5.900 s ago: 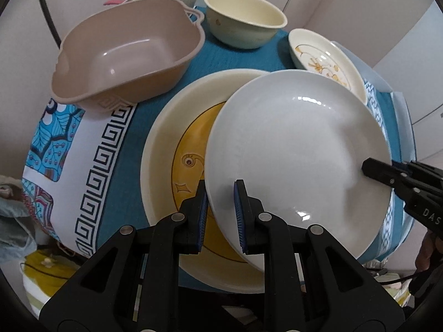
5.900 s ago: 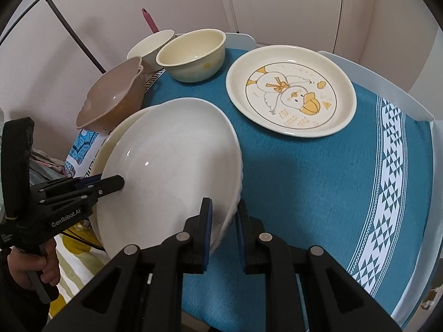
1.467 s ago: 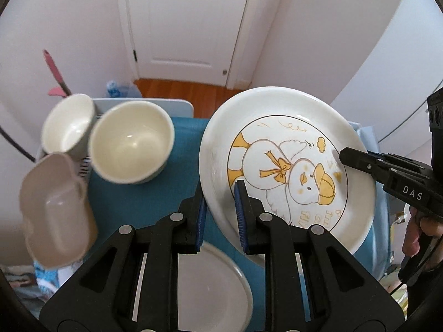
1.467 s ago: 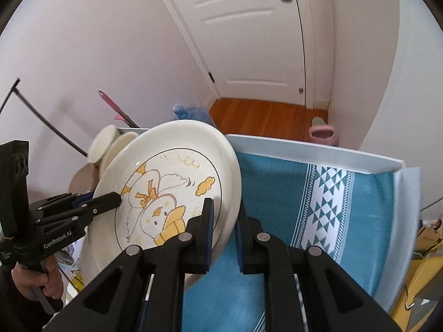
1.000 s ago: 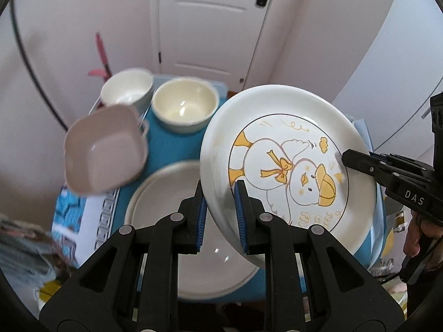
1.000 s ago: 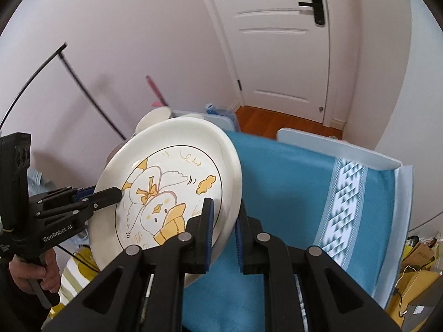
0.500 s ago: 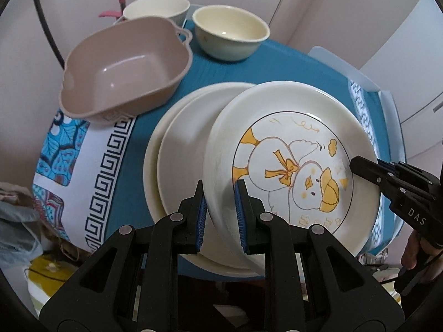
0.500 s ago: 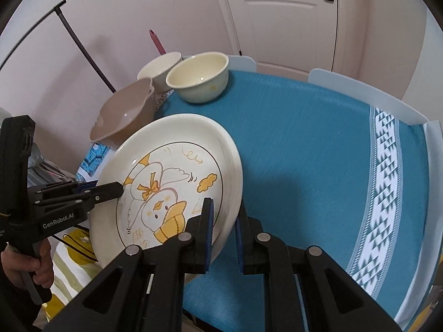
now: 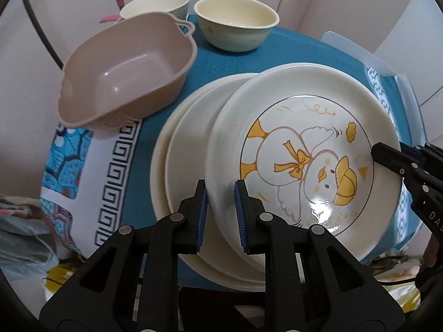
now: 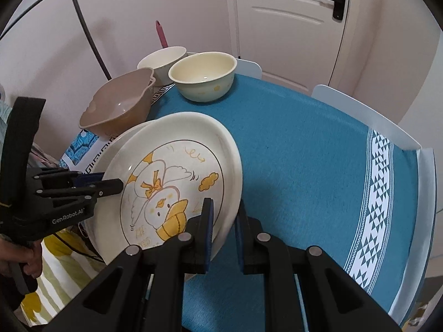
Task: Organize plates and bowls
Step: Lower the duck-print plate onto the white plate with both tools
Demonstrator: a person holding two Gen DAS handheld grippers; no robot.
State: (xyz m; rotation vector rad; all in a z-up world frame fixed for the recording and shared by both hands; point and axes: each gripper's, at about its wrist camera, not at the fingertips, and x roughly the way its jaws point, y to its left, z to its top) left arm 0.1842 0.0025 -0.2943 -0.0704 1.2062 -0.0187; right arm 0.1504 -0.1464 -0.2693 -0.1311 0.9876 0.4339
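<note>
The cream duck plate (image 9: 301, 163) (image 10: 171, 182) is held from both sides just above the stack of plates (image 9: 182, 149). My left gripper (image 9: 220, 193) is shut on the plate's near-left rim. My right gripper (image 10: 223, 207) is shut on its opposite rim; it also shows at the right of the left wrist view (image 9: 384, 152). The stack is a white plate on a larger cream plate, whose rim peeks out in the right wrist view (image 10: 130, 132). The duck plate is tilted and covers the stack's right part.
A tan square bowl (image 9: 124, 66) (image 10: 119, 108) sits far left of the stack. Two cream round bowls (image 9: 235, 22) (image 9: 155, 4) stand at the back. The teal tablecloth (image 10: 318, 152) stretches right to the table's edge. A door (image 10: 290, 22) is behind.
Both grippers have carried the duck plate down from mid-air and left over the stack. It now hangs lower and closer over the white plate than half a second ago.
</note>
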